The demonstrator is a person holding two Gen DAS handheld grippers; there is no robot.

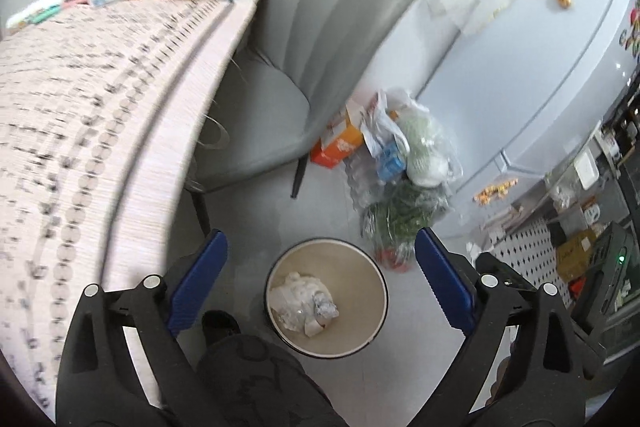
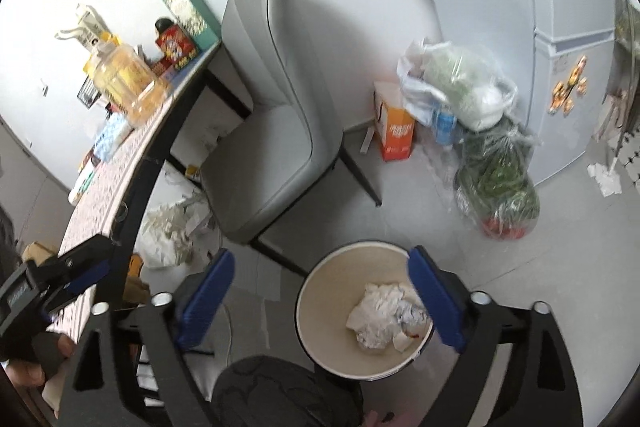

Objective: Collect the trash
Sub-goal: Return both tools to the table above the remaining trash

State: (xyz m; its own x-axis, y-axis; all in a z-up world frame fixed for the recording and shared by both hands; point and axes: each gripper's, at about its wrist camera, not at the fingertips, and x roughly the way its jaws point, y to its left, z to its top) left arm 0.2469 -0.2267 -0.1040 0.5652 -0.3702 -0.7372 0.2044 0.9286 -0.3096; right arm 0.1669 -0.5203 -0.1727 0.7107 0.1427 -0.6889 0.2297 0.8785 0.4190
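A round beige waste bin [image 1: 362, 293] stands on the grey floor with crumpled white paper and wrappers [image 1: 304, 303] inside. My left gripper [image 1: 320, 233] hangs above it, open, with nothing between its blue pads. In the right wrist view the same bin [image 2: 328, 311] sits below and to the right, holding the crumpled paper [image 2: 382, 319]. My right gripper [image 2: 320, 251] is open and empty above the bin's left rim. The left gripper [image 2: 100, 259] also shows at the far left by the table edge, held by a hand.
A grey chair [image 2: 276, 131] stands behind the bin, next to a table with a patterned cloth [image 1: 80, 131]. Bags of vegetables [image 2: 496, 183] and an orange carton [image 2: 394, 135] sit by the pale fridge [image 2: 560, 27]. White bags [image 2: 168, 235] lie under the table. A dark-clothed knee [image 1: 256, 379] is below.
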